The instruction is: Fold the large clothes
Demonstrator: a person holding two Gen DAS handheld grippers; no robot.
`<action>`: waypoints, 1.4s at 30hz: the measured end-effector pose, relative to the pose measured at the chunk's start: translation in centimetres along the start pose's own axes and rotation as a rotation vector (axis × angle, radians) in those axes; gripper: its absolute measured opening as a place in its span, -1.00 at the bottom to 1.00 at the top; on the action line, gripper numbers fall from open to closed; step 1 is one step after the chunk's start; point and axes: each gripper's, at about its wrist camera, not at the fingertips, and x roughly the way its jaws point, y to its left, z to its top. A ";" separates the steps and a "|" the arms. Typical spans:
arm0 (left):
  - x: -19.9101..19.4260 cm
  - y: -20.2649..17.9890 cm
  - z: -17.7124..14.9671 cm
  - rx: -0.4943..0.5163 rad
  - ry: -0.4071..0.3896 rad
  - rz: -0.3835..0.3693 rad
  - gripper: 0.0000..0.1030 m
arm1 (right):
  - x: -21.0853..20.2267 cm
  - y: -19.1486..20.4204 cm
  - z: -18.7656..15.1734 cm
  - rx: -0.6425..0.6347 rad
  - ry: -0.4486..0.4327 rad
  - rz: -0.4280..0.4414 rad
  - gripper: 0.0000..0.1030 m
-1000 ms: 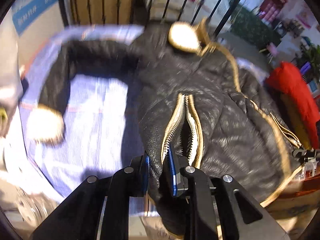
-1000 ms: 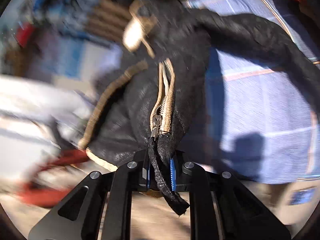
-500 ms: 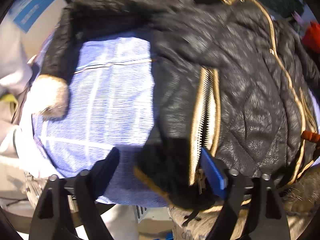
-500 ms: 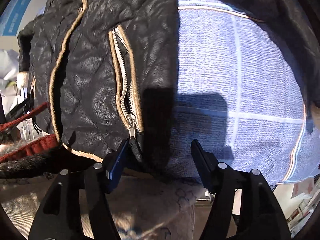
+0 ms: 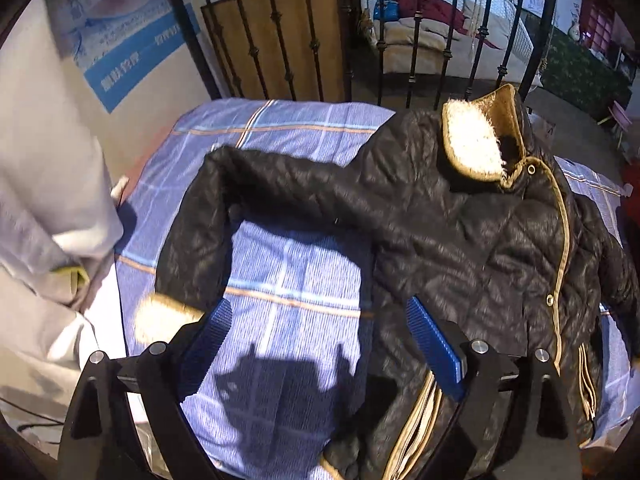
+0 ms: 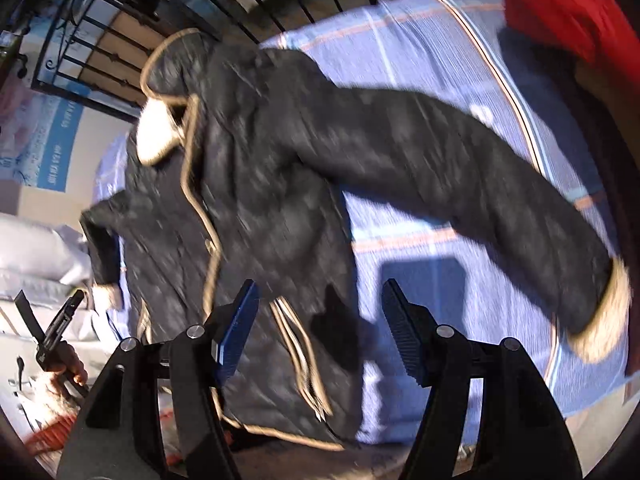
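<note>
The black quilted jacket [image 5: 460,240] is laid face up on the blue checked sheet [image 5: 288,280], sleeves spread out. Both jaws have just been opening, so the left hand-held gripper [image 5: 316,344] and right hand-held gripper [image 6: 316,328] are released, nothing pinched. The slippery hem hanging off the front edge could probably slide floorwards if tugged. No containers can be made out.
</note>
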 end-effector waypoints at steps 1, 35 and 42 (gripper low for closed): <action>0.1 -1.2 0.8 0.022 -0.014 0.005 0.69 | 0.5 1.0 0.9 0.020 -0.019 0.014 0.25; 7.7 -17.2 10.8 0.434 -0.211 0.088 0.71 | 14.2 18.5 23.1 0.016 -0.060 0.103 -0.72; 13.2 -25.7 15.5 0.674 -0.279 0.170 0.60 | 11.7 12.5 20.6 0.160 -0.023 0.430 -0.77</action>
